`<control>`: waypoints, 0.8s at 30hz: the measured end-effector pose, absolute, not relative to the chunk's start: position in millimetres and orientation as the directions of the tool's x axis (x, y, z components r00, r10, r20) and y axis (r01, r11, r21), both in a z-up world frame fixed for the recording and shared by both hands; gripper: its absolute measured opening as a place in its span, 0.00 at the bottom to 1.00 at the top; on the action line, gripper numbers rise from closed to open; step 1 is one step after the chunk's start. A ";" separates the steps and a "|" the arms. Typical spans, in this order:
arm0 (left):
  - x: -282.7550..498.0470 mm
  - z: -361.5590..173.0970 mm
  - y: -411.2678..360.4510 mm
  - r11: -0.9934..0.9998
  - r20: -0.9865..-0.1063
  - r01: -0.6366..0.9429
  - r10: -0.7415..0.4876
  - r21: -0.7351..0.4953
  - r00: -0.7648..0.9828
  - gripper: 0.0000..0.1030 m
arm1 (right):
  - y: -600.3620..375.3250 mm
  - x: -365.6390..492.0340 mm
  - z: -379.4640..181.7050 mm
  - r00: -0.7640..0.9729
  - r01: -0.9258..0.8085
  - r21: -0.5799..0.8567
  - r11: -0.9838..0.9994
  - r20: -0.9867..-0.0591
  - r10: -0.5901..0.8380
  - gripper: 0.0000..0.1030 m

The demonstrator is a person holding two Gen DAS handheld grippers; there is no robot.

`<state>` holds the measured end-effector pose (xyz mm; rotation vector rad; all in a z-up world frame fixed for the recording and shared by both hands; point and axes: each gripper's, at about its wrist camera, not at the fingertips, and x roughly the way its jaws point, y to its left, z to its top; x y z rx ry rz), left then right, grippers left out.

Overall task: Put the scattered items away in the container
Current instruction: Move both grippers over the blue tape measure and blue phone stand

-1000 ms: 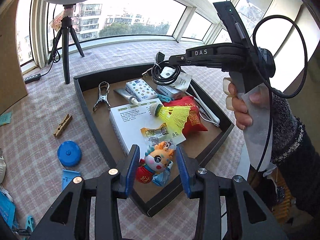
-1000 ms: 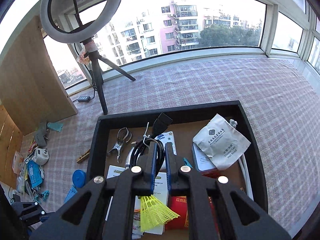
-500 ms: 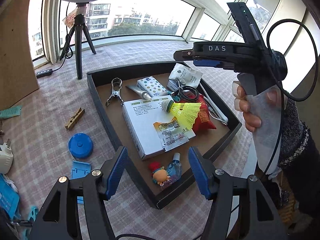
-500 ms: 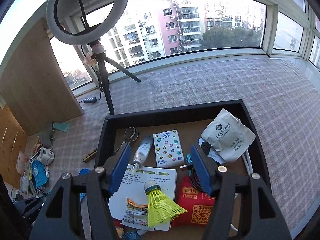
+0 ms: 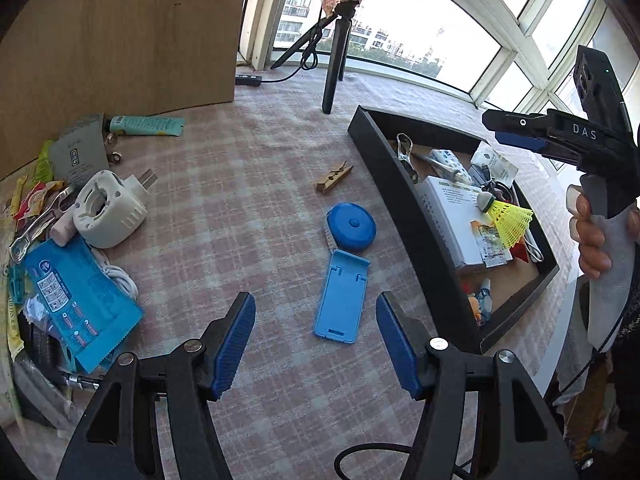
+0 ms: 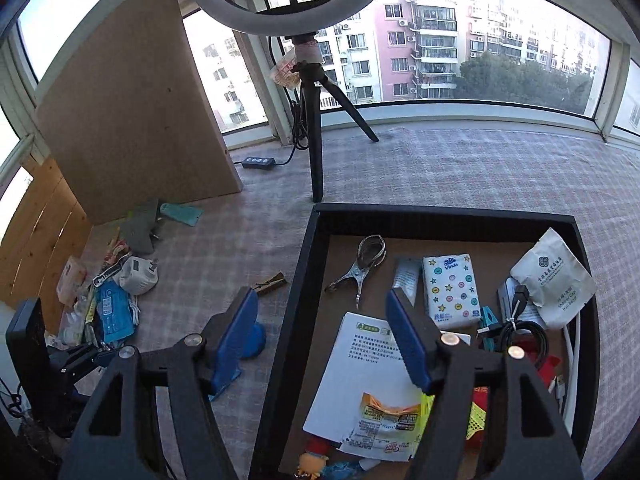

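Note:
The black tray [image 5: 404, 208] holds a white box, a yellow shuttlecock [image 5: 508, 216], a dragon toy [image 5: 478, 304], a tissue pack [image 6: 450, 290], a metal clip [image 6: 360, 268] and a coiled black cable [image 6: 516, 332]. My left gripper [image 5: 315, 312] is open above the checked cloth, and a blue phone stand [image 5: 340, 296] lies just ahead between its fingers, untouched. Past it are a round blue tape measure [image 5: 352, 226] and a wooden clothespin [image 5: 334, 178]. My right gripper [image 6: 322, 304] hovers over the tray's left wall [image 6: 296, 288]; its jaws are opening with nothing between them.
At the left lie a white plug adapter [image 5: 108, 210], a blue packet [image 5: 76, 296], a teal tube [image 5: 146, 124] and several snack wrappers. A ring-light tripod [image 6: 314, 136], a power strip [image 6: 258, 161] and a wooden board [image 6: 128, 128] stand behind.
My left gripper let go of the dragon toy in the tray and swung left over the cloth. My right gripper opened, left the black cable in the tray and shifted left.

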<state>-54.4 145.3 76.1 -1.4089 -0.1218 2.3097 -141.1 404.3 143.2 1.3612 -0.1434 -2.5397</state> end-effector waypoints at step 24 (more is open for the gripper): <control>-52.6 32.3 202.9 -0.881 -0.833 -0.407 0.403 -0.241 -0.380 0.56 | 279.1 -180.2 39.6 -0.170 0.307 0.132 -0.943 -0.967 -0.191 0.64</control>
